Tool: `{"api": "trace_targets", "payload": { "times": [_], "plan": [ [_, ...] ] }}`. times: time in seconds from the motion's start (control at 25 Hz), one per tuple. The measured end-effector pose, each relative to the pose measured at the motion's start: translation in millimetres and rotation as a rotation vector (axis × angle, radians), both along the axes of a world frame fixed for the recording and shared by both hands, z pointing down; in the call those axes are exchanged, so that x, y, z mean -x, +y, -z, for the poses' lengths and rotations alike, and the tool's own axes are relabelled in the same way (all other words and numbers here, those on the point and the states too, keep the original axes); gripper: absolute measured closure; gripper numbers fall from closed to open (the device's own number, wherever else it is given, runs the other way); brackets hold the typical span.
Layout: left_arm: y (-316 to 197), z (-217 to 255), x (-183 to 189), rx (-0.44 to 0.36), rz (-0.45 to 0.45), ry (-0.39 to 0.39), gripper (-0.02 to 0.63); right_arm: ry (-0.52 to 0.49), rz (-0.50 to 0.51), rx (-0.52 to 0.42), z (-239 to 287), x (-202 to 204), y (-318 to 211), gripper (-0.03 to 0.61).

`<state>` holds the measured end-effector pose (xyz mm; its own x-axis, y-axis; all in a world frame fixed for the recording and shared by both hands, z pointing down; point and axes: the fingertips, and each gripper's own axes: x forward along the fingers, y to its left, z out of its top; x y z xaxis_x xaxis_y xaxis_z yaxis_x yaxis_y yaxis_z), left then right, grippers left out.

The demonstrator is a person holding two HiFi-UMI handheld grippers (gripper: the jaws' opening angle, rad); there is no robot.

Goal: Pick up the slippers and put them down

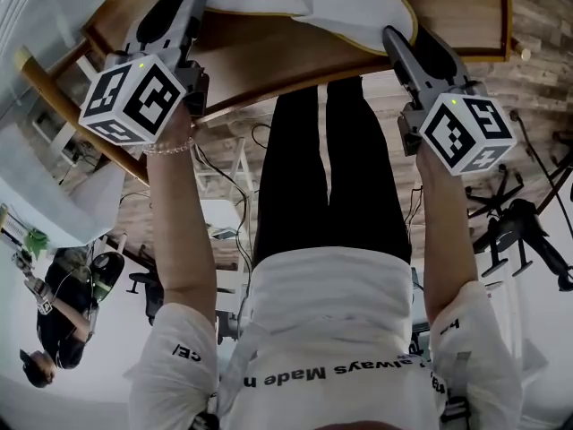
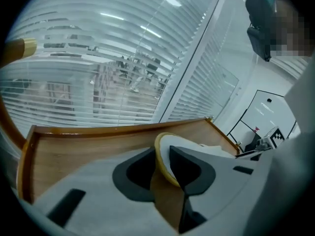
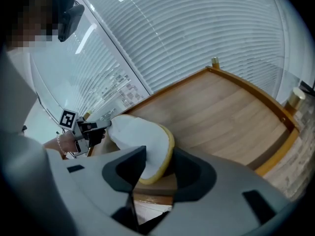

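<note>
We find the white fabric slippers with a yellow-rimmed sole on the brown wooden desk with a raised lip, close to its edge on the person's side. Their long axis runs along that edge, from one gripper to the other. We cannot tell which end is toe and which is heel.

In the head view the top of the frame cuts the slippers off. We also cannot make out whether this is one slipper or two laid together. The jaw tips cover both ends.

The left gripper is at one end. The thin yellow rim stands upright between its jaws, and both pads lie against it, clamped.

The right gripper is at the other end, its jaws wide apart astride the broad white part. One pad covers some of the white and the yellow rim sits just beside the other pad. We see no squeeze there.
</note>
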<state>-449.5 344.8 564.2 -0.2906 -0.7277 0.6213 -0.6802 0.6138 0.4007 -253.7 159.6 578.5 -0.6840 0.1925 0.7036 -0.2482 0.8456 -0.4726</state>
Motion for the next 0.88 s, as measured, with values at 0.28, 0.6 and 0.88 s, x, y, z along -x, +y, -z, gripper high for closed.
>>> {"api": "trace_targets", "payload": {
  "times": [0.28, 0.6, 0.88],
  "plan": [
    [6, 5, 2, -0.017, 0.011, -0.001, 0.541, -0.021, -0.014, 0.014, 6, 1, 0, 0.5],
    [15, 18, 4, -0.03, 0.034, 0.002, 0.557, -0.046, -0.014, 0.021, 21, 6, 3, 0.525],
    [17, 57, 5, -0.048, 0.044, -0.027, 0.558, -0.092, 0.005, 0.002, 57, 16, -3, 0.526]
  ]
}}
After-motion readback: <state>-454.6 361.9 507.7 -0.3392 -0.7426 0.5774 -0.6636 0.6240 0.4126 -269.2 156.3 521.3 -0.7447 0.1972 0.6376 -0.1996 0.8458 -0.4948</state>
